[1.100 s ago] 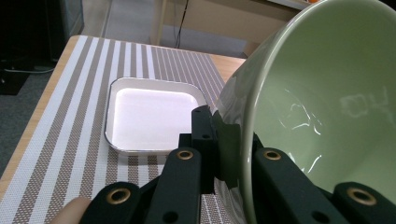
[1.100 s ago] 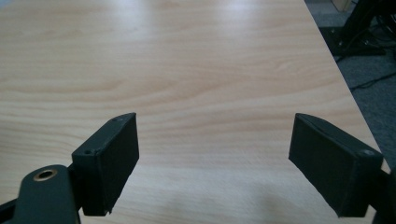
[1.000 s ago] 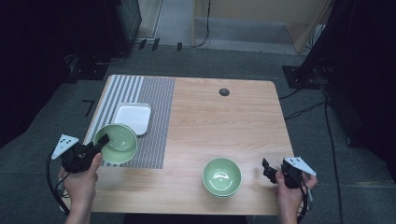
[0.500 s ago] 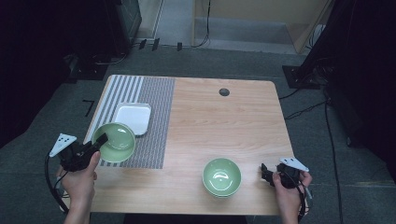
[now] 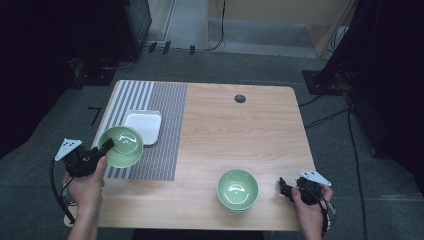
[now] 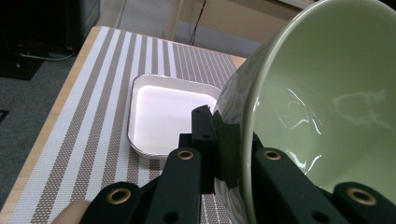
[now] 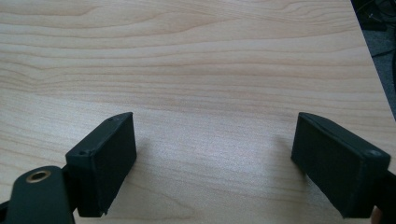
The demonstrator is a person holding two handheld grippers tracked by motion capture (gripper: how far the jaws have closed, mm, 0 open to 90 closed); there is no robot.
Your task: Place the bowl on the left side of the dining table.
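Over mat (image 5: 150, 150), left gripper (image 5: 102, 149) pinches bowl (image 5: 120, 146) rim, mid-carry; right gripper (image 5: 286, 190) idles, jaws wide, empty. Next, probably: stack onto second bowl (image 5: 237, 189), keep level.

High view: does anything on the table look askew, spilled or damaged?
Nothing spilled or damaged. The one oddity: the green bowl over the striped placemat is tilted, its rim pinched by the left tool. The white square dish and the second green bowl sit level.
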